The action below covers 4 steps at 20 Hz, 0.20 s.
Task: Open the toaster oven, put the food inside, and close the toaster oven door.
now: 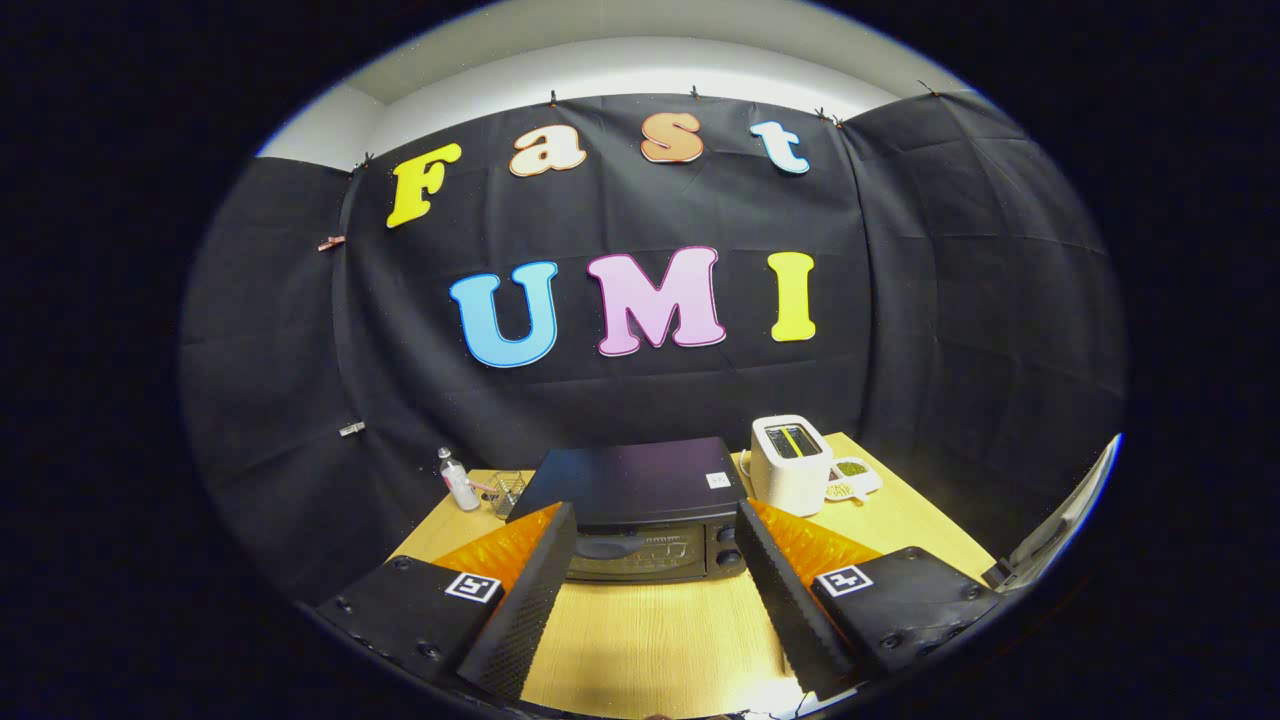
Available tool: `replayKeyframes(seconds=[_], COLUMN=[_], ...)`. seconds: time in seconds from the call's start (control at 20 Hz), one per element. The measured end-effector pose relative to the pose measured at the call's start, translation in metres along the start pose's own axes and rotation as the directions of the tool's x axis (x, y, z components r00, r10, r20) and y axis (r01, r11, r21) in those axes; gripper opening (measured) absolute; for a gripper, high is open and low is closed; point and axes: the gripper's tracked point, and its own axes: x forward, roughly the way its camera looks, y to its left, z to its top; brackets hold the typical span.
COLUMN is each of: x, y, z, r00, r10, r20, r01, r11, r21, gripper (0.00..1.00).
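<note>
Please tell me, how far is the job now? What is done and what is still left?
Nothing looks done yet: the toaster oven stands beyond the tongs with its door closed. In hand: the tongs are open and empty, facing its front. Left: open the door, put the food inside, close it.

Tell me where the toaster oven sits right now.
The toaster oven sits on the wooden table, beyond the open tongs, left of the white toaster.

- The gripper point(655, 520) fingers, spread apart, are covering both ends of the toaster oven point(640, 515) front
- Contents of the small dish point(853, 478) behind the white toaster point(790, 463) are looking too small to identify
</note>
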Motion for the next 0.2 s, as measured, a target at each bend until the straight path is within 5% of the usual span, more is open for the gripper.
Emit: replayKeyframes(seconds=[0.2], x=[0.0036], y=[0.0057], z=[0.0109], r00=[1.000], r10=[0.019], r20=[0.022], r01=[-0.019], r11=[1.000], r21=[-0.011], gripper=[0.98])
